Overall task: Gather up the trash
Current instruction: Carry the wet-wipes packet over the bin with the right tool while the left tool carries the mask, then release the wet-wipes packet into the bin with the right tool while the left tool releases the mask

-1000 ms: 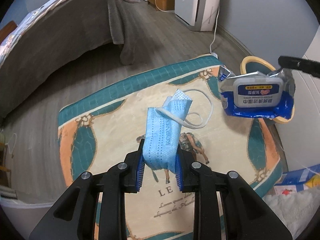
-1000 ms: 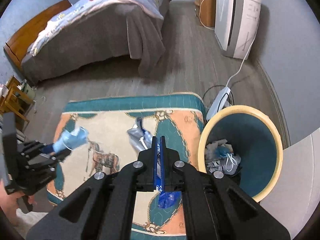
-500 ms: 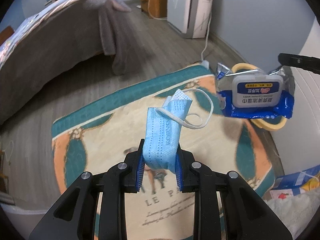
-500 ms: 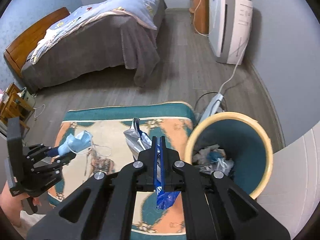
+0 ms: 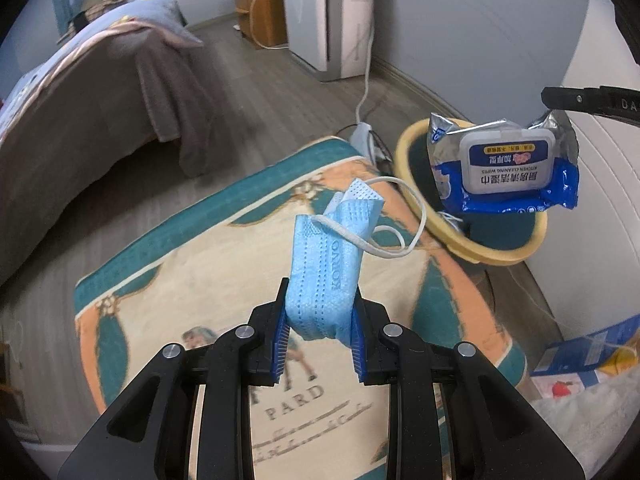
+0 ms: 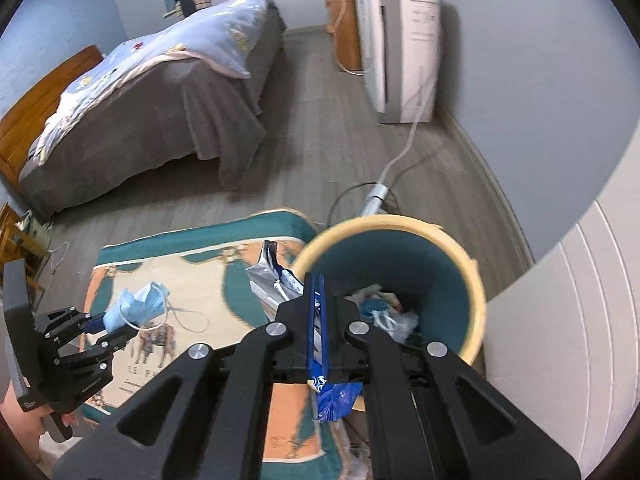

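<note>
Trash: a blue face mask [image 5: 326, 264] and a wet wipes pack [image 5: 504, 168], both up in the air and off the floor.
Face mask: it sits between the blue pads of the left gripper [image 5: 320, 344]. Its white ear loop [image 5: 394, 216] hangs loose out front.
Left fingers: squeezed in on the folded mask, with only the mask between them.
Wet wipes pack: the right gripper [image 6: 316, 320] holds it by one edge. From the left camera it hangs in front of the trash bin [image 5: 476, 248].
Right fingers: pressed very close, with just the thin edge of the pack between them.
Trash bin: a round bin with a yellow rim [image 6: 476, 280] and a teal inside. It stands just beside the rug [image 6: 192, 260], near the white wall.
In the bin: some crumpled trash [image 6: 384, 312] lies at the bottom already.
Rug: I see no other trash on the part that shows.
Done: both pieces are picked up, and the pack looks to be at the bin or over it.
Left to do: I think the pack gets dropped in first. The mask is back over the rug and must go to the bin too.
Watch out: the loose ear loop could catch on the rim.
</note>
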`<action>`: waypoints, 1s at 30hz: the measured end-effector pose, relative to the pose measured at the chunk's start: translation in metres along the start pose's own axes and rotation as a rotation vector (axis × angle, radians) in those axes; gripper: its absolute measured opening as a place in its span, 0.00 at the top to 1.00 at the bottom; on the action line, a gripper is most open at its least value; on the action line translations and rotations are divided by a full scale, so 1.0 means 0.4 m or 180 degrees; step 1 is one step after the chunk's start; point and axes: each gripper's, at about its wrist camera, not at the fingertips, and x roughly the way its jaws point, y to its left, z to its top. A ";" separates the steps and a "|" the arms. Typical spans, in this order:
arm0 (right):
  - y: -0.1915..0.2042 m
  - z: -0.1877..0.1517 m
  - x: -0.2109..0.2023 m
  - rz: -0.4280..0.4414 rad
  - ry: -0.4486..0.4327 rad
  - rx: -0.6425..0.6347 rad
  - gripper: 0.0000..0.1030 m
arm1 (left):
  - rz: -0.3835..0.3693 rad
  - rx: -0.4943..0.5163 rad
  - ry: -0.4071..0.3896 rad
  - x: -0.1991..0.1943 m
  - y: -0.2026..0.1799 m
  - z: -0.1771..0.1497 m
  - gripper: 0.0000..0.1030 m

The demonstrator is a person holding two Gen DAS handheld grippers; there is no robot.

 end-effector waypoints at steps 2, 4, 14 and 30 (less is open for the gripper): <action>-0.033 -0.007 0.004 -0.0050 0.0025 0.0053 0.98 | -0.0029 0.0053 0.0005 0.010 -0.029 0.006 0.74; -0.061 -0.012 0.008 -0.0139 0.0036 0.0079 0.98 | -0.0117 0.0099 0.0011 0.020 -0.061 0.017 0.74; -0.176 -0.046 0.061 -0.0454 0.0220 0.0388 0.98 | -0.0501 0.0418 -0.0024 0.095 -0.295 0.112 0.74; -0.215 -0.033 0.147 -0.0491 0.0038 0.0562 0.89 | -0.0312 0.0360 -0.0070 0.242 -0.343 0.220 0.28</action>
